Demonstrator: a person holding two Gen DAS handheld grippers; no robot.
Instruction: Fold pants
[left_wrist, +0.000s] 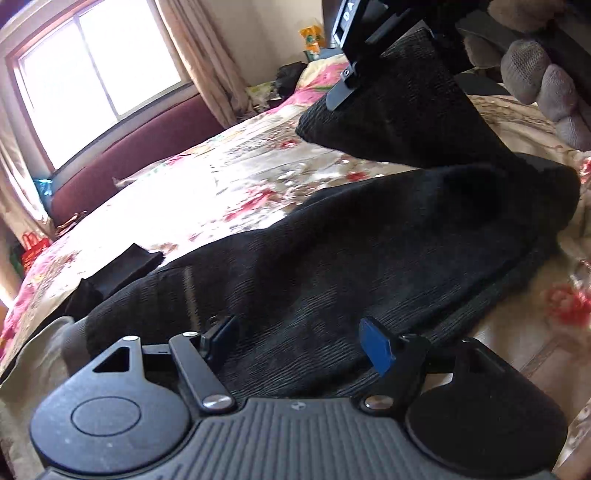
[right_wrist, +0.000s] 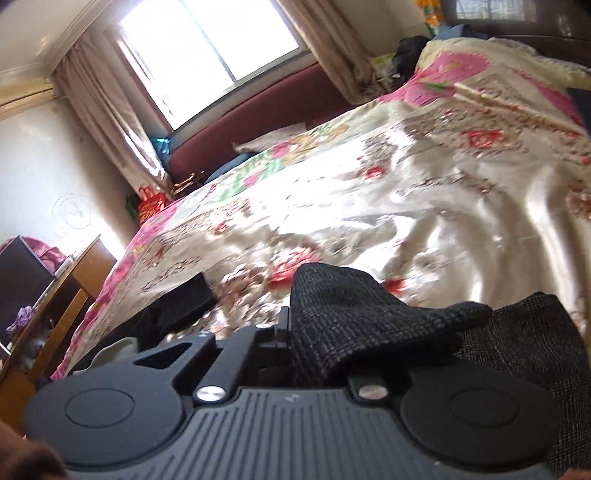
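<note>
Black ribbed pants (left_wrist: 332, 266) lie across a floral bedspread (left_wrist: 229, 177). My left gripper (left_wrist: 299, 343) is open, low over the near part of the pants, with nothing between its fingers. My right gripper (left_wrist: 345, 88) shows in the left wrist view at the top, shut on a lifted end of the pants and holding it above the bed. In the right wrist view the right gripper (right_wrist: 291, 332) is shut on a fold of the pants (right_wrist: 354, 317) that drapes over its right finger. A loose black strip (right_wrist: 184, 299) lies flat on the bed to the left.
The bedspread (right_wrist: 406, 192) spreads far ahead toward a maroon headboard (right_wrist: 266, 122) under a bright window (right_wrist: 210, 48). A wooden table (right_wrist: 62, 295) stands left of the bed. Grey plush cushions (left_wrist: 546, 88) sit at the right. Dark clothes (left_wrist: 291, 75) lie at the far corner.
</note>
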